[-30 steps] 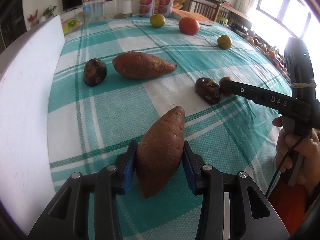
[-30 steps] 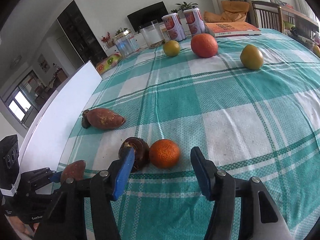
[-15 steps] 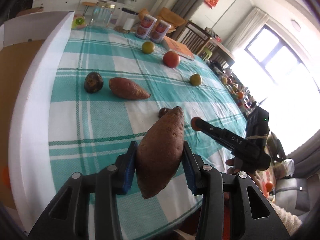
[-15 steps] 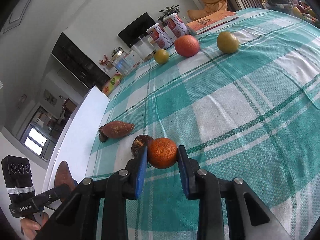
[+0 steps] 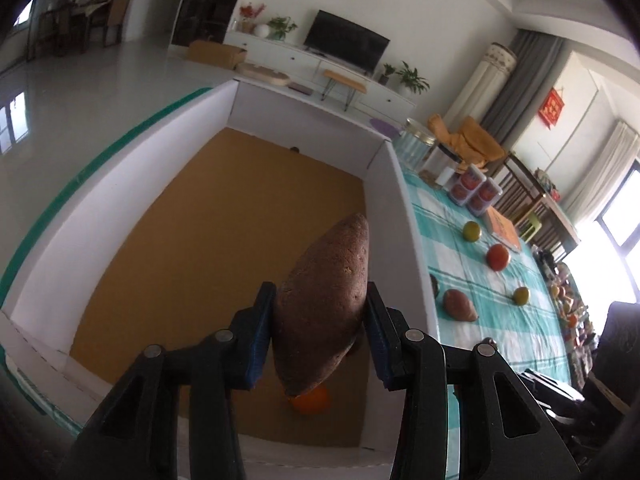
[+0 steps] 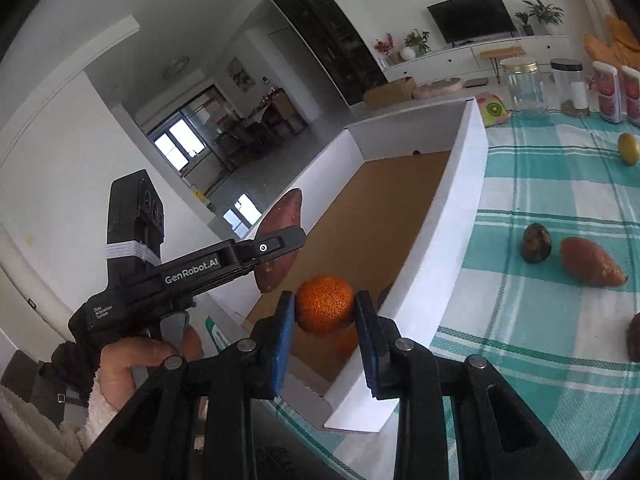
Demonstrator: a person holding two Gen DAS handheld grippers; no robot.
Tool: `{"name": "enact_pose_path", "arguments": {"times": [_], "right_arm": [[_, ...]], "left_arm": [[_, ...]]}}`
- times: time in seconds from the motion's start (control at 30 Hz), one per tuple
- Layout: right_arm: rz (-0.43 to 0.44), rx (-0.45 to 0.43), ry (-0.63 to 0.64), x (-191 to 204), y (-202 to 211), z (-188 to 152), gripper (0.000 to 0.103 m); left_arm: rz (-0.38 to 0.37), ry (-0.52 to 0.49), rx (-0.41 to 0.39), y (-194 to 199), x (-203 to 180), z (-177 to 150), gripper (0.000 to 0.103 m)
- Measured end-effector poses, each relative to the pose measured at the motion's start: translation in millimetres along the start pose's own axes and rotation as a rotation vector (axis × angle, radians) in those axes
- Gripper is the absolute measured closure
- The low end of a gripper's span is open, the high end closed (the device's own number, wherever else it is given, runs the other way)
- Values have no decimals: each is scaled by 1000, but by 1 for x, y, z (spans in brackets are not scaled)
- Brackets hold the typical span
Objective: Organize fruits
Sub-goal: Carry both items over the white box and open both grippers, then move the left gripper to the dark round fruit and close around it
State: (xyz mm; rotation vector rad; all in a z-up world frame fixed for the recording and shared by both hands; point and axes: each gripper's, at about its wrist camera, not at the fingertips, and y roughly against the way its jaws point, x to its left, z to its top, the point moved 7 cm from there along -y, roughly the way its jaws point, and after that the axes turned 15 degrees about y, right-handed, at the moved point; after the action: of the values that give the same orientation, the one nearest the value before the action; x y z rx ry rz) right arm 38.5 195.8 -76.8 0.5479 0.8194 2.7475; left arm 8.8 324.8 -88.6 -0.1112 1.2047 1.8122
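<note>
Both my hands have swung off the tablecloth and now hang over the white box (image 5: 394, 216). My left gripper (image 5: 320, 320) is clamped on the sweet potato (image 5: 324, 304), held above the brown box floor where an orange (image 5: 311, 402) already lies. My right gripper (image 6: 324, 312) is pinched on a mandarin (image 6: 325, 310) just inside the box wall (image 6: 452, 216). A second ago the mandarin was on the table. I judge both pieces are ready to release; another sweet potato (image 6: 590, 262) waits outside.
</note>
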Motion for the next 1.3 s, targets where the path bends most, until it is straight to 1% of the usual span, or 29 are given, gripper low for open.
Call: {"name": "enact_pose_path", "arguments": {"times": [0.07, 0.17, 0.2, 0.23, 0.27, 0.3, 0.33, 0.4, 0.47, 0.5, 0.53, 0.6, 0.67, 0.73, 0.8, 0.87, 0.9, 0.93, 0.97, 1.0, 1.03, 1.1, 1.3], "right_arm": [[4, 28, 20, 8, -22, 2, 72], [-16, 62, 19, 7, -45, 6, 70], [-18, 67, 20, 7, -47, 8, 62], [-22, 61, 19, 5, -46, 11, 55], [-29, 45, 16, 0, -41, 15, 52], [-36, 21, 14, -4, -33, 17, 48], [-50, -4, 13, -10, -23, 19, 46], [-104, -45, 10, -26, -1, 18, 43], [-190, -81, 5, -48, 26, 10, 41], [-249, -97, 4, -62, 40, 3, 37], [-321, -110, 5, -78, 56, -5, 31], [-479, -109, -7, -113, 86, -29, 23], [-616, -81, -57, -153, 114, -63, 23], [-722, -52, -132, -190, 141, -98, 23], [-804, -41, -215, -220, 172, -125, 23], [-874, -57, -270, -237, 198, -151, 23], [-895, -78, -328, -244, 211, -163, 23], [-872, -114, -400, -250, 221, -170, 23], [-862, -160, -434, -253, 230, -172, 23], [-882, -182, -449, -254, 237, -174, 23], [-896, -182, -463, -255, 240, -176, 23], [-881, -167, -485, -257, 238, -180, 23], [-898, -129, -470, -254, 227, -183, 23]], "left_arm": [[55, 22, -16, -3, 20, 1, 59], [116, 33, -23, -9, 33, 3, 58], [135, 37, -32, -11, 36, 4, 56], [143, 41, -46, -12, 36, 6, 47], [141, 43, -61, -10, 34, 8, 41], [138, 46, -81, -8, 32, 9, 29], [130, 46, -103, -4, 28, 11, 22], [93, 28, -131, 0, 13, 12, 22], [45, 0, -130, 1, -9, 7, 22], [14, -20, -124, 2, -22, 3, 22], [-20, -44, -112, 4, -35, -3, 22], [-94, -103, -82, 7, -66, -20, 22], [-164, -178, -49, 9, -99, -41, 21], [-222, -256, -14, 8, -130, -67, 17], [-258, -320, 47, -2, -156, -95, 17], [-274, -353, 126, -20, -175, -122, 17], [-277, -367, 157, -30, -183, -135, 17], [-268, -381, 178, -40, -188, -146, 17], [-253, -397, 192, -52, -192, -156, 17], [-227, -416, 198, -65, -195, -165, 17], [-193, -436, 201, -77, -195, -173, 17], [-135, -472, 195, -95, -194, -186, 17], [3, -586, 177, -136, -177, -203, 17]]}}
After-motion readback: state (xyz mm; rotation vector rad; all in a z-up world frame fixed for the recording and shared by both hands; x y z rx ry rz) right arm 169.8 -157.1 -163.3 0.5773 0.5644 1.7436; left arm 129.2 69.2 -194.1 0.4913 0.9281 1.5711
